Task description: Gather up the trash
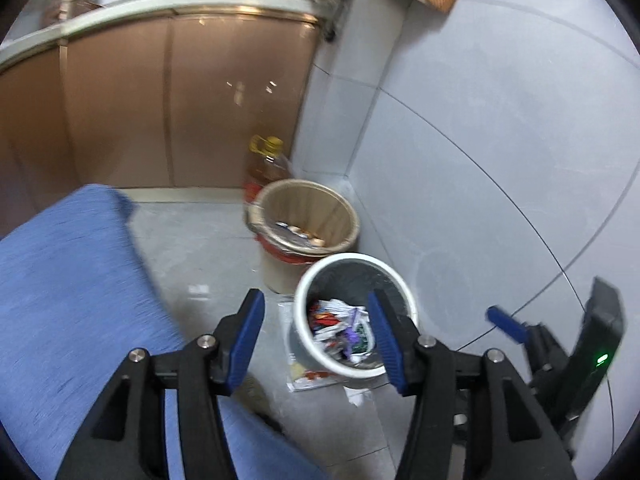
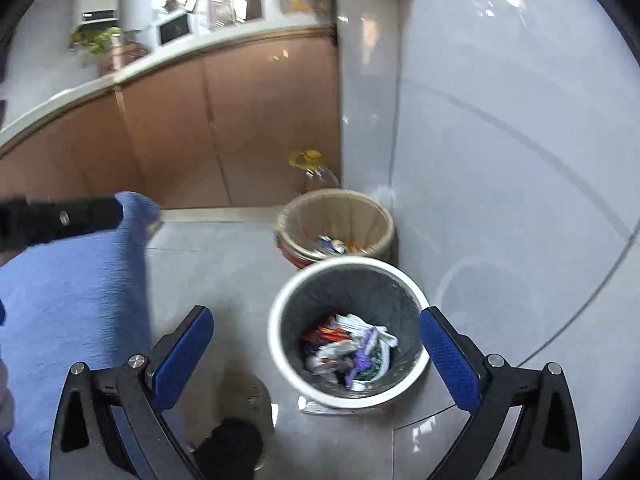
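Observation:
A white bin with a grey liner stands on the tiled floor by the wall, holding crumpled wrappers and trash. My left gripper is open and empty, held above and in front of the bin. My right gripper is open and empty, its jaws standing wide either side of the bin in view. The right gripper also shows in the left wrist view at the far right. A flat wrapper lies on the floor at the bin's base.
A beige bin with scraps stands behind the white one in the corner. An oil bottle stands behind it. Brown cabinets run along the back. A blue-clad leg fills the left.

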The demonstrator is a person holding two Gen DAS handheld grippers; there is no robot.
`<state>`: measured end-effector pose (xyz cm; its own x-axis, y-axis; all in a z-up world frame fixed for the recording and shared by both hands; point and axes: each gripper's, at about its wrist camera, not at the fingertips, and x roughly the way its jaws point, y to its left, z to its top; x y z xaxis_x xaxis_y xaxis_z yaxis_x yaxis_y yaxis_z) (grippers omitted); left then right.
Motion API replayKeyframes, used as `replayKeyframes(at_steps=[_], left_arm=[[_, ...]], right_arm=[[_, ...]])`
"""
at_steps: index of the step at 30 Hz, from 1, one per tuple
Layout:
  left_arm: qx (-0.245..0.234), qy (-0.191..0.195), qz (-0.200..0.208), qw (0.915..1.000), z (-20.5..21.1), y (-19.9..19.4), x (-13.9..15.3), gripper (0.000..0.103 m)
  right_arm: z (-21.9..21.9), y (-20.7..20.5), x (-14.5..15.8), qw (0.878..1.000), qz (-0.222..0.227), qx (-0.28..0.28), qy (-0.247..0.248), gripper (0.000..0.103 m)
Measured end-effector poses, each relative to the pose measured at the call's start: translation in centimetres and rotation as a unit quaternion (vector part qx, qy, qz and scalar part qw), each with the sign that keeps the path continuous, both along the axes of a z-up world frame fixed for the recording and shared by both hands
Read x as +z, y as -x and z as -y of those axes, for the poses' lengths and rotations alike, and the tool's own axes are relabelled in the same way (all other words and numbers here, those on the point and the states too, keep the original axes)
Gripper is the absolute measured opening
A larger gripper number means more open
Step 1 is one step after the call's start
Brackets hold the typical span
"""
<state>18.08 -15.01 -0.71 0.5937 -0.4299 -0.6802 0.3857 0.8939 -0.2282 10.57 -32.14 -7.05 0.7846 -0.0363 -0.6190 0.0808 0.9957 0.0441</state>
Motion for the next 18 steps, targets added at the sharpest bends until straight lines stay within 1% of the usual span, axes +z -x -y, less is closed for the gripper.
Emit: replayKeyframes(at_steps=[3,6,10,12,16,18], left_arm=[[0.029,-0.013,0.024,0.9992,-3.6,3.5,0.7,0.054],[0.056,-0.022,0.038,0.9975,-6.9,6.8,0.9,0.054],[0.099,-0.037,0.057,0.9928,-10.7,10.8,1.1,0.055],[0.12,-0.037,0.066,0.9899,-12.3,12.5,1.3,0.056],[0.171,-0.044,0.094,0.9797,-14.8,16.0,2.1,0.06],[0.189,-0.043,0.104,0.9755,-15.9,17.7,2.3,0.062]], right_arm=[[-2.6,2.4,1.8,0.999,0.022,0.026,0.011,0.103],[-5.3,4.5,3.0,0.997,0.04,0.055,0.022,0.103],[-8.5,7.4,4.4,0.993,0.071,0.093,0.029,0.103],[-9.6,8.5,4.9,0.99,0.084,0.107,0.033,0.103],[-11.2,10.6,5.9,0.986,0.107,0.126,0.033,0.103],[-11.8,11.7,6.2,0.984,0.118,0.132,0.036,0.103]])
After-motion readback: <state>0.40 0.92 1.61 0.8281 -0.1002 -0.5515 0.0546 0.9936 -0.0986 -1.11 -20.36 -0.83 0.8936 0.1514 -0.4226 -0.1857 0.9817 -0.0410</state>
